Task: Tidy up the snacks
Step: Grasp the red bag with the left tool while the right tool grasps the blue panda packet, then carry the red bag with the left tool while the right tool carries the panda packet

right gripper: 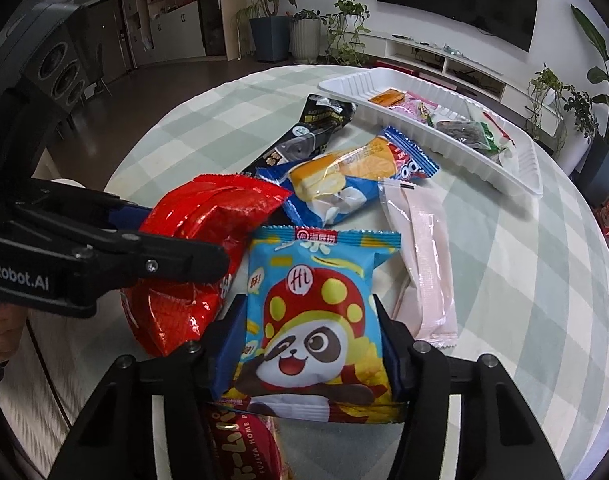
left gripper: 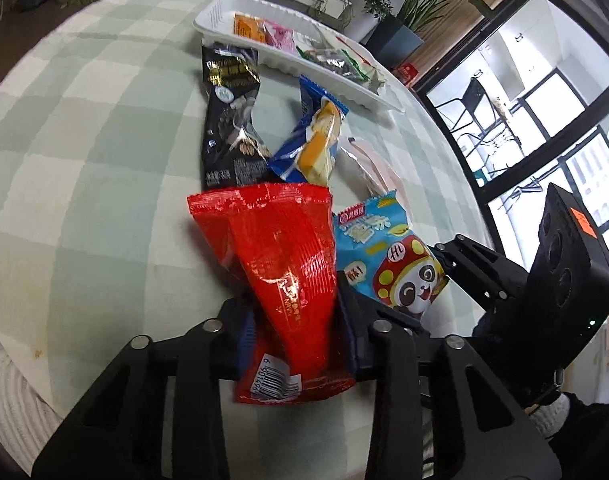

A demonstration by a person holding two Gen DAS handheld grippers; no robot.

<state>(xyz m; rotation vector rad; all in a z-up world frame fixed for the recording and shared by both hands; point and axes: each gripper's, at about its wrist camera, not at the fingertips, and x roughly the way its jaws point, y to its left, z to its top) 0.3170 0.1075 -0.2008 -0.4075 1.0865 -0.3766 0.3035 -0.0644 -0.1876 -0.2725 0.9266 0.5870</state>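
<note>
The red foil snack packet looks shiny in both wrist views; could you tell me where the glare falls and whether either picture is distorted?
Left wrist view: white glints streak the crinkled middle of the red foil snack packet, and the white plastic tray bows with fisheye curvature. Right wrist view: highlights sit on the packet's folds, and the pale green checked tablecloth bulges round.

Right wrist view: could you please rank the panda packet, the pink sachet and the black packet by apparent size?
1. panda packet, though it sits nearest the camera, which inflates it
2. pink sachet
3. black packet, farthest away and partly covered
</note>
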